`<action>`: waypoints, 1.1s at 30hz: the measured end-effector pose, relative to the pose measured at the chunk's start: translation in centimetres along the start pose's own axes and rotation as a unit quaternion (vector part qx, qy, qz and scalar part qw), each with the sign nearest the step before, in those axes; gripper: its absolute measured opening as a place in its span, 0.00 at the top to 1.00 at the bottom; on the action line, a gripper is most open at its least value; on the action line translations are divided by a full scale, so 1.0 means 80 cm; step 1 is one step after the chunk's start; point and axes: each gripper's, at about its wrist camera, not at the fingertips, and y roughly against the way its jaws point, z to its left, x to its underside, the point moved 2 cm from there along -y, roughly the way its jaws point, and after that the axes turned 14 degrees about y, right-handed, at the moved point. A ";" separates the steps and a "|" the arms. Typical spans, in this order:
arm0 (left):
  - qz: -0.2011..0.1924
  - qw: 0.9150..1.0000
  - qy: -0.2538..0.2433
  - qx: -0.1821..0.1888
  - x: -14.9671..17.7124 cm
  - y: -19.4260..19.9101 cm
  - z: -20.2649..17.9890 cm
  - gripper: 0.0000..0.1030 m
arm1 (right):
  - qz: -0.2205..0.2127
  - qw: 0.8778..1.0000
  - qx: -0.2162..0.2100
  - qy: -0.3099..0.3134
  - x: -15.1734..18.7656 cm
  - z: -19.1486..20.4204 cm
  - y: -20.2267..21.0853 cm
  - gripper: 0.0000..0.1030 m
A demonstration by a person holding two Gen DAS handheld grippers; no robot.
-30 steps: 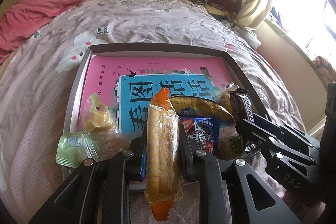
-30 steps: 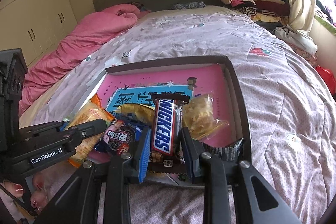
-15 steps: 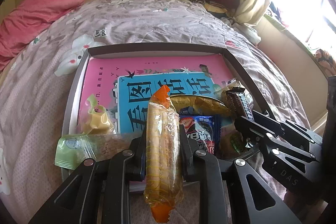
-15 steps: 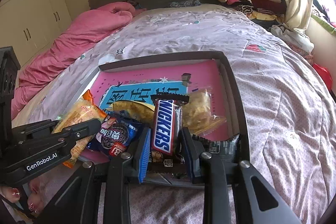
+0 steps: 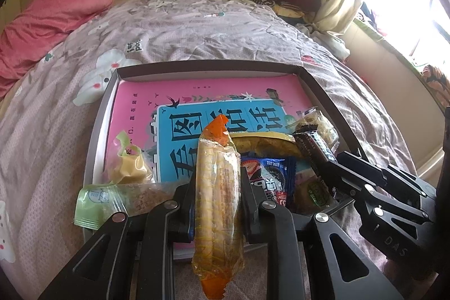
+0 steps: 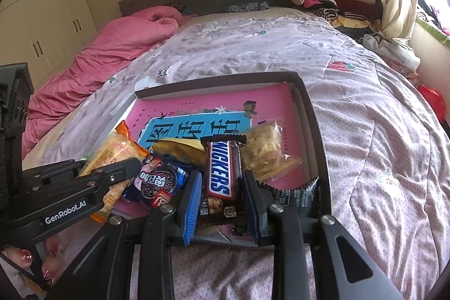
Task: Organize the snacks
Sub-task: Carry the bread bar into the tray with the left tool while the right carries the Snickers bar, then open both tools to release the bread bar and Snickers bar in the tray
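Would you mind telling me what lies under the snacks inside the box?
A pink book with a blue title panel lines the box. Its near part is hidden under the Oreo pack, Snickers bar and other wrappers, so anything beneath them cannot be seen.

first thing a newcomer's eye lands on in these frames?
Likely the two held snacks, each dead centre in its own camera: the left tongs shut on a long clear packet with orange ends, the right tongs shut on a Snickers bar. Next, the shallow box on the bed, with its loud pink and blue lining and a heap of other snacks at its near end, an Oreo pack among them.
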 end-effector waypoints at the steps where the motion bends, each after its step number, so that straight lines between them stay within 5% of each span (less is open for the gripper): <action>1: -0.001 1.000 -0.001 0.000 -0.001 0.000 -0.001 0.77 | 0.000 1.000 0.000 0.000 0.001 0.000 0.002 0.71; 9: -0.010 1.000 -0.007 -0.011 -0.005 0.004 -0.001 0.75 | -0.001 1.000 -0.006 -0.002 0.004 0.001 0.007 0.71; 19: -0.016 1.000 0.003 -0.017 -0.008 0.009 0.007 0.49 | 0.000 1.000 -0.009 -0.011 0.004 0.000 0.009 0.71; 33: -0.020 1.000 0.006 -0.016 -0.012 0.021 0.009 0.37 | 0.000 1.000 0.000 -0.018 0.005 -0.007 0.013 0.70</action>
